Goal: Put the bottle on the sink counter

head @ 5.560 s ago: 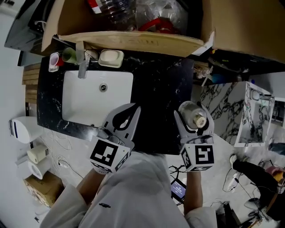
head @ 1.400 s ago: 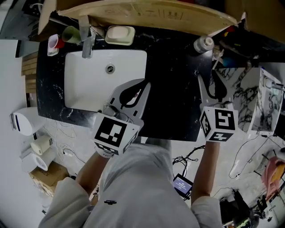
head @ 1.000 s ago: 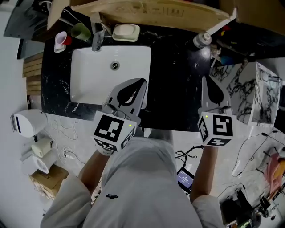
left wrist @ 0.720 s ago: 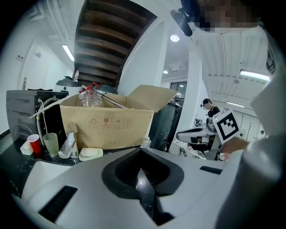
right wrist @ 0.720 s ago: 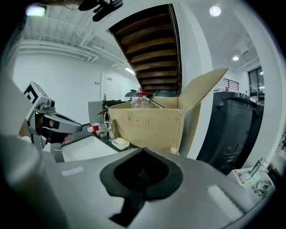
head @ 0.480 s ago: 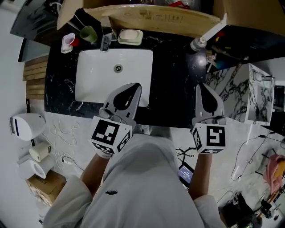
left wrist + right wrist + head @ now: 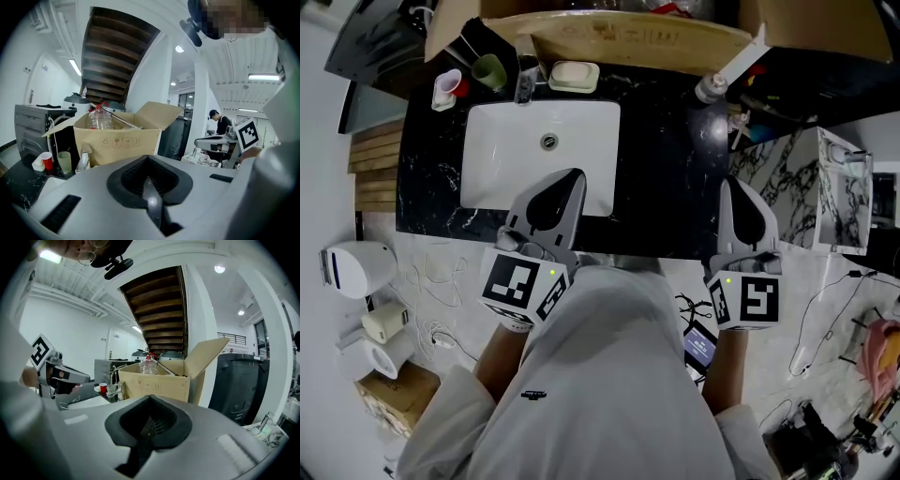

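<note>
The clear bottle (image 7: pixel 710 87) with a white cap stands at the back right of the black sink counter (image 7: pixel 666 178), next to a flap of the cardboard box. My right gripper (image 7: pixel 730 184) is shut and empty, well short of the bottle, over the counter's front edge. Over the front rim of the white sink (image 7: pixel 487 159) my left gripper (image 7: pixel 571 175) is also shut, with nothing in it. In the left gripper view the left gripper (image 7: pixel 147 158) shows its jaws pressed together. The right gripper (image 7: pixel 150 397) looks the same in its own view.
An open cardboard box (image 7: pixel 609 33) with another plastic bottle (image 7: pixel 148 363) fills the back. A soap dish (image 7: pixel 575 75), faucet (image 7: pixel 525 86), green cup (image 7: pixel 490 70) and red-and-white cup (image 7: pixel 447 89) line the sink's far side. A marble panel (image 7: pixel 778 178) stands right, paper rolls (image 7: pixel 380 323) lower left.
The right gripper, which first held the bottle, has let it go at the back right of the counter. Both grippers have since drawn back toward the person and risen.
</note>
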`<state>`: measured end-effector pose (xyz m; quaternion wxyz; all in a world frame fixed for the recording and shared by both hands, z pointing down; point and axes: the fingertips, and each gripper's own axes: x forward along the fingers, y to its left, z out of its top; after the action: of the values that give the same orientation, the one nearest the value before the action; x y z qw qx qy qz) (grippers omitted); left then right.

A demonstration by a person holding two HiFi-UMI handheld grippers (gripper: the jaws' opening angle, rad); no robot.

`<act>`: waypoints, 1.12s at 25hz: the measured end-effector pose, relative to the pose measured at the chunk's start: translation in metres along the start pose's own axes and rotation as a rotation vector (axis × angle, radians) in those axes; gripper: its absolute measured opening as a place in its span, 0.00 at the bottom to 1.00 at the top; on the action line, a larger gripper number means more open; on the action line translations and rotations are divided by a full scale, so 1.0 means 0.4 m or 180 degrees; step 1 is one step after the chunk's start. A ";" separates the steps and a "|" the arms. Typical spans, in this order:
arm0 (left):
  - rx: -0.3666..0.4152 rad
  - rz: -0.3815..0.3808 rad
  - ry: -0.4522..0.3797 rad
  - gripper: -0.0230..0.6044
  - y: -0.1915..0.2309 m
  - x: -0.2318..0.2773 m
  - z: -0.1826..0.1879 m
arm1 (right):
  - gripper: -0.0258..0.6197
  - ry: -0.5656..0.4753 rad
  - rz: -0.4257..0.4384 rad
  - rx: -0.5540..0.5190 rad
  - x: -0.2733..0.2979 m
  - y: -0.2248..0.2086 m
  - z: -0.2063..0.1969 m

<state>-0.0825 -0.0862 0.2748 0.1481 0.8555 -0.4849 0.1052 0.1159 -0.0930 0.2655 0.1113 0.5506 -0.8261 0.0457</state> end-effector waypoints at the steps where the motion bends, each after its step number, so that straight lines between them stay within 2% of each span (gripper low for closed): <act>1: 0.0002 0.0000 -0.0019 0.05 -0.001 -0.004 0.004 | 0.06 -0.0021 -0.0009 0.0001 -0.008 0.001 0.005; 6: 0.0053 -0.0025 -0.0084 0.05 -0.004 -0.019 0.029 | 0.06 -0.0251 -0.0020 0.0063 -0.043 0.011 0.044; 22: 0.0024 -0.0207 -0.0133 0.05 -0.057 -0.030 0.034 | 0.06 -0.0292 -0.0115 -0.0057 -0.134 0.022 0.041; 28: -0.0069 -0.0272 -0.0153 0.05 -0.065 -0.019 0.031 | 0.06 -0.0258 -0.0131 -0.0013 -0.133 0.029 0.016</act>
<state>-0.0635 -0.0717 0.2567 0.1500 0.8760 -0.4525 0.0729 0.1240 -0.0419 0.2472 0.0797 0.5687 -0.8185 0.0194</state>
